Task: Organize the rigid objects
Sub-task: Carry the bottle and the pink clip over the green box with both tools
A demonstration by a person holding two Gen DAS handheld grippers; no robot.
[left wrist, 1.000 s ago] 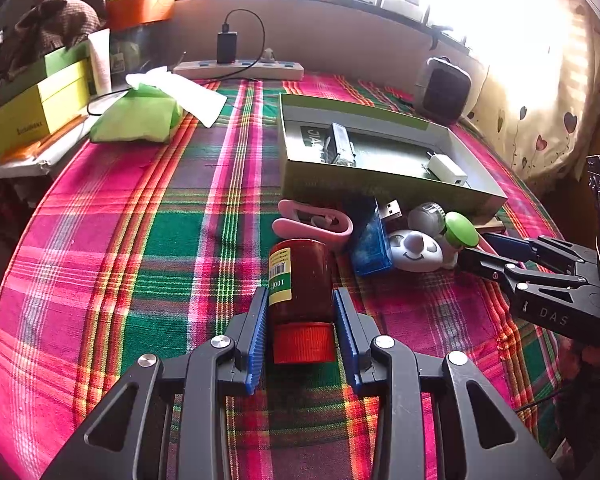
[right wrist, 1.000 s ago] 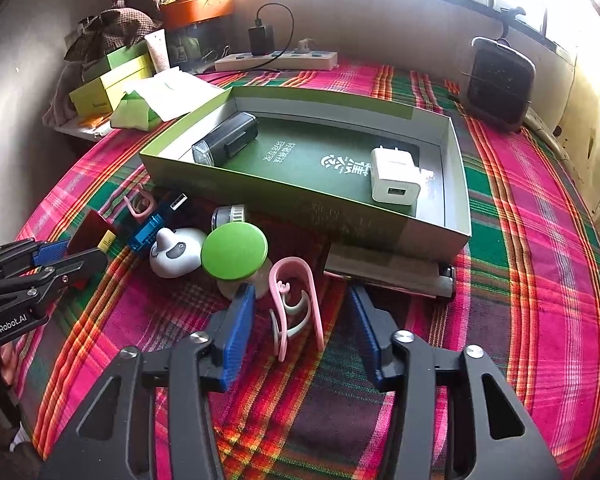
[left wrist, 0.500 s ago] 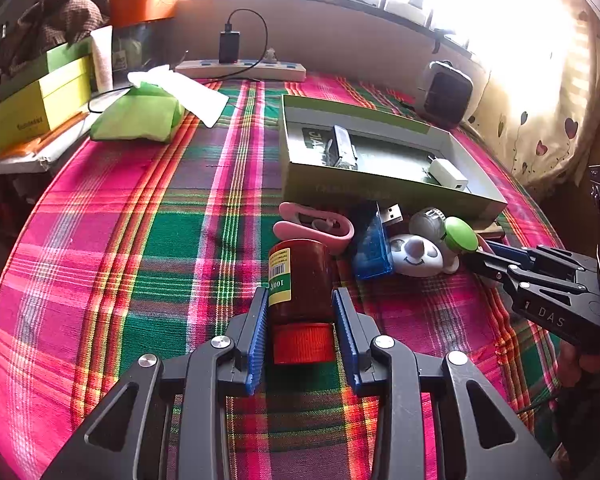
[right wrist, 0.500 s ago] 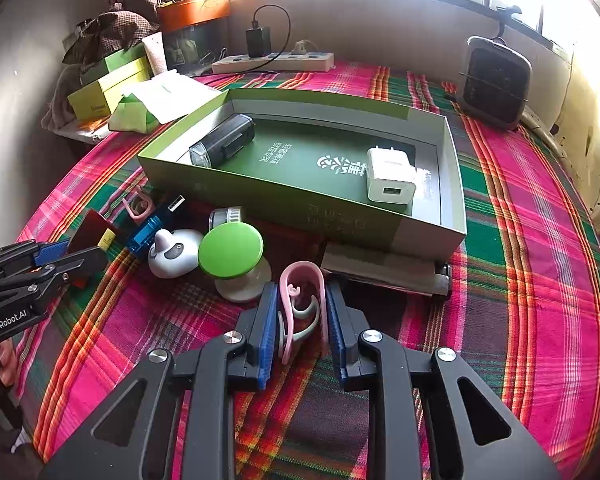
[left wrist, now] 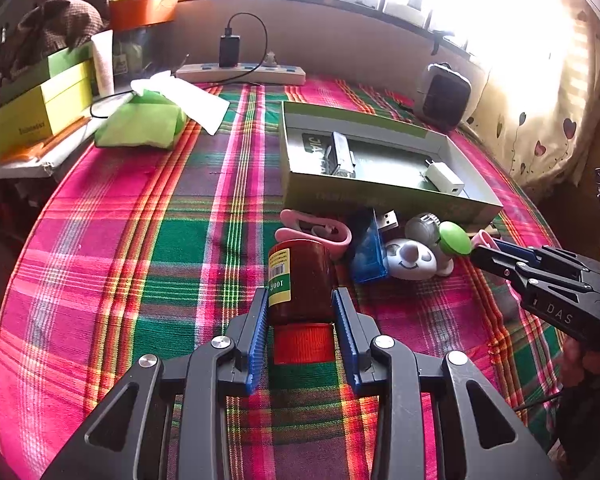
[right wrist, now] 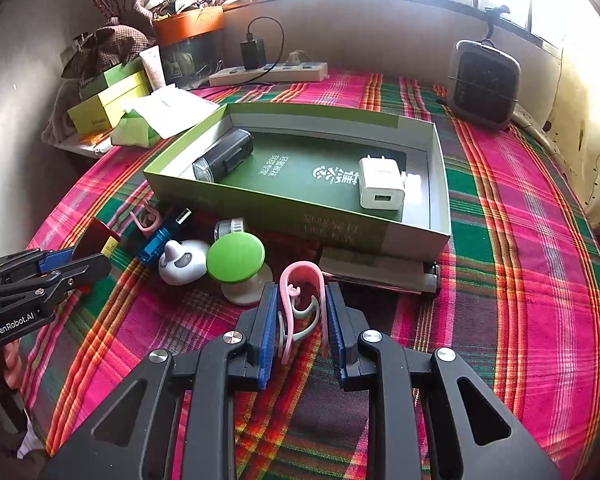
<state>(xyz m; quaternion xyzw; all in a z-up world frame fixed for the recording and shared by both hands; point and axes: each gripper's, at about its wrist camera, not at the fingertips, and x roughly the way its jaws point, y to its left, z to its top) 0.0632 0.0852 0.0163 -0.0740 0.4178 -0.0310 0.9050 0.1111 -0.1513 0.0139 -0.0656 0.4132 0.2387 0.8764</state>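
Observation:
My left gripper (left wrist: pixel 300 296) is shut on a brown bottle (left wrist: pixel 300 272) with a red cap, lying on the plaid cloth. My right gripper (right wrist: pixel 301 292) is shut on a pink clip (right wrist: pixel 301 265), just before the green box (right wrist: pixel 260 208). The box holds a black device (right wrist: pixel 224 156) and a white charger (right wrist: pixel 380 184). Between the grippers lie a green-capped knob (right wrist: pixel 236 258), a white toy (right wrist: pixel 182 266), a blue USB device (right wrist: pixel 156 240) and a second pink clip (left wrist: pixel 312 232). The right gripper (left wrist: pixel 486 254) shows at the right of the left wrist view.
A flat pack (right wrist: pixel 372 270) lies against the box's front wall. A small heater (right wrist: pixel 484 80) stands at the back right, a power strip (left wrist: pixel 240 72) along the back wall. A green tissue pack (left wrist: pixel 140 124) and yellow boxes (left wrist: pixel 40 112) sit at the left.
The right gripper's jaws have closed from wide apart onto the pink clip. The left gripper and its bottle have not moved.

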